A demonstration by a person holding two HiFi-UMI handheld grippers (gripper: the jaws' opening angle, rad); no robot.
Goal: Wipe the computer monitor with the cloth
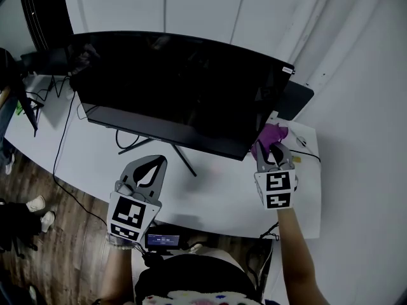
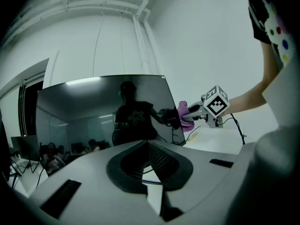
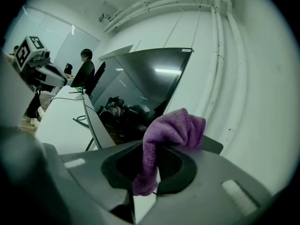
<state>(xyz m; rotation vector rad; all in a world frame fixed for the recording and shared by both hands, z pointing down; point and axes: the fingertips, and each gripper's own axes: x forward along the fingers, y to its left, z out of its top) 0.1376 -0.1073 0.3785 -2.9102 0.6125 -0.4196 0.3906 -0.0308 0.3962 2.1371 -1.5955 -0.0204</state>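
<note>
**Pinching the cloth [image 3: 169,128] at the monitor's [image 1: 184,88] corner**

Right claw [image 3: 149,179] first: it's clenched on the purple cloth. One fold is nipped between the jaws, the bulk bunches up over the top, and a short tail hangs down the front. Good solid hold, by the look of it.

Move outward and that cloth sits right at the monitor's lower right corner, at the edge of the dark glass. Is it touching the glass or only just beside it? Neither the head view nor the gripper views settles that.

Over to the left claw [image 1: 154,164]: jaws closed, nothing between them. It hangs low over the white desk [image 1: 219,199] in front of the monitor, well apart from the cloth and near the thin stand [image 1: 183,157].

So where are we? My read is that this is the very start of the wipe. The cloth is gripped and brought up to the screen, and the wide dark panel stretching off to the left looks unwiped.

The next move calls for laying the bunched part flat against the glass. Then it's an even sweep leftward across the panel. Light pressure would be wise, I'd say, because that stand looks slim and a hard push could rock the screen. The free left claw could steady the frame if needed.
</note>
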